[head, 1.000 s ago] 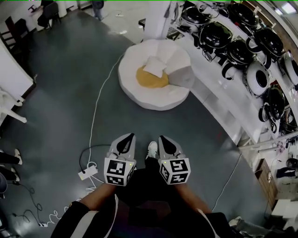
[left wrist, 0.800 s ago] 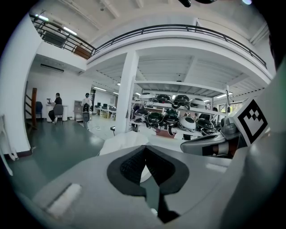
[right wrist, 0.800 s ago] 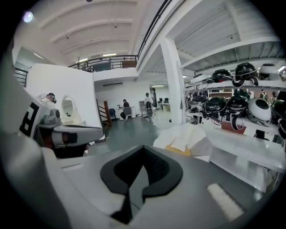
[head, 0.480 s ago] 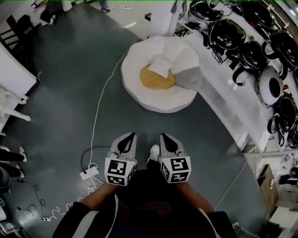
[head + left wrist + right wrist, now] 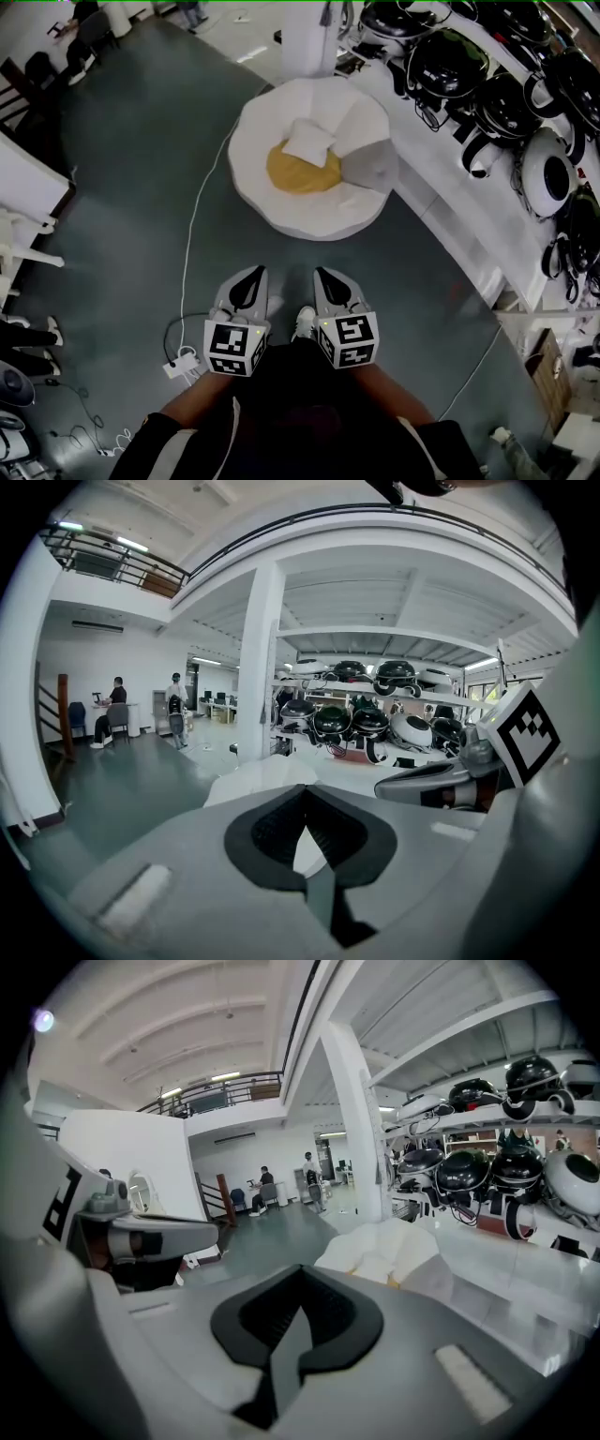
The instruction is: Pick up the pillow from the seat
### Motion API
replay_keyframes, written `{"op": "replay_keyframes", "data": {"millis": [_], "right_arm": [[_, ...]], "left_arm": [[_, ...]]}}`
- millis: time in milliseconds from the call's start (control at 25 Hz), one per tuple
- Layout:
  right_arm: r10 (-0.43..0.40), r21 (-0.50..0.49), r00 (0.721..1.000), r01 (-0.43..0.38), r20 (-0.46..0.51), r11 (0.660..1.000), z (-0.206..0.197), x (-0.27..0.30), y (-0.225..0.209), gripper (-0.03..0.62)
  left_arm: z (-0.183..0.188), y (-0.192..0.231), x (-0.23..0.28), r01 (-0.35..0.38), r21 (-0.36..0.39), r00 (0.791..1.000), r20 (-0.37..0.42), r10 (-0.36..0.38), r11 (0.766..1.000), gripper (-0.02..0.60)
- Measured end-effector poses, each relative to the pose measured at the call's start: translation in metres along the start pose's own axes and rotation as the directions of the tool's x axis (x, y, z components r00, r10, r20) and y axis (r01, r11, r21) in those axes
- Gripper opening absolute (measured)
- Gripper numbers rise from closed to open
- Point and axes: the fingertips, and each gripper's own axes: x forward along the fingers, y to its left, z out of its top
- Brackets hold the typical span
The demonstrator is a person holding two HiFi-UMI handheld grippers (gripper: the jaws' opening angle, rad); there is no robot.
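Note:
A white square pillow (image 5: 309,142) lies on the yellow cushion (image 5: 295,175) of a round white seat (image 5: 272,202), far ahead on the grey floor. Both grippers are held close to the body, side by side, well short of the seat. My left gripper (image 5: 251,274) is shut and holds nothing. My right gripper (image 5: 327,275) is also shut and holds nothing. The left gripper view shows the closed jaws (image 5: 305,794) with the seat (image 5: 258,780) beyond them. In the right gripper view, the seat (image 5: 384,1246) lies past the closed jaws (image 5: 300,1274), to the right.
A white pillar (image 5: 309,37) stands behind the seat. A white shelf (image 5: 450,202) with several black and white round devices runs along the right. A white cable (image 5: 192,216) crosses the floor to a power strip (image 5: 181,364) at my left. The person's shoe (image 5: 305,321) shows between the grippers.
The head view has shifted a little as the person steps, and the seat now sits slightly more to the left. Both grippers stay shut in the same pose.

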Motion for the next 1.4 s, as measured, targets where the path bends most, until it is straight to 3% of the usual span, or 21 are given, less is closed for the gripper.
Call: {"op": "replay_keyframes", "data": {"millis": [360, 720, 1400], "right_arm": [[0.000, 0.021, 1.000, 0.000, 0.006, 1.000, 0.010, 0.013, -0.031, 0.002], [-0.069, 0.043, 0.998, 0.069, -0.013, 0.997, 0.017, 0.044, -0.062, 0.002], [-0.184, 0.056, 0.982, 0.186, -0.044, 0.981, 0.077, 0.156, -0.078, 0.002]], "left_arm": [[0.016, -0.009, 0.035, 0.008, 0.023, 1.000, -0.004, -0.008, 1.000, 0.005], [0.024, 0.000, 0.087, 0.088, 0.026, 0.996, -0.011, -0.088, 0.996, 0.005], [0.070, 0.090, 0.185, 0.221, 0.025, 0.975, -0.025, -0.220, 0.975, 0.005]]}}
